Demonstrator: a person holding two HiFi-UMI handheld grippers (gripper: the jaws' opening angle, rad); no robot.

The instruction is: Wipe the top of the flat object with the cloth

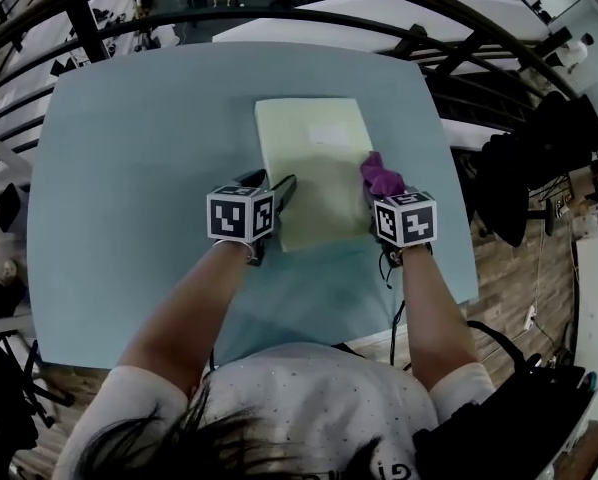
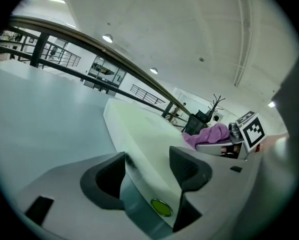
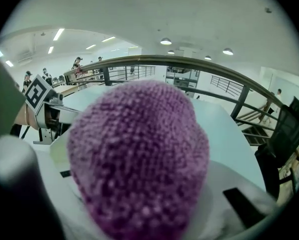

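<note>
1. The table point(image 1: 129, 168) is pale blue. In the head view its 6 o'clock edge is covered by the person's arms and body.
2. The pad point(image 1: 314, 153) is pale yellow and lies flat on the table just past the middle. Its long axis runs from 12 to 6 o'clock, with the far end leaning slightly toward 11. Both of its near corners are hidden behind the grippers.
3. The left gripper point(image 1: 271, 183) sits at the pad's 7 o'clock corner. In the left gripper view, the pad's edge runs straight between the two dark fingers point(image 2: 189, 169), which are closed on it. One finger is on the table side and the other is over the pad's top.
4. The right gripper point(image 1: 384, 196) is at the pad's 3 o'clock edge. Its fingers are clamped on the cloth, and in the right gripper view the cloth covers them completely.
5. The cloth point(image 1: 381, 176) is purple, knitted and bunched. It bulges forward out of the right gripper and rests on the pad's top at the 3 o'clock edge, well apart from the left gripper.
</note>
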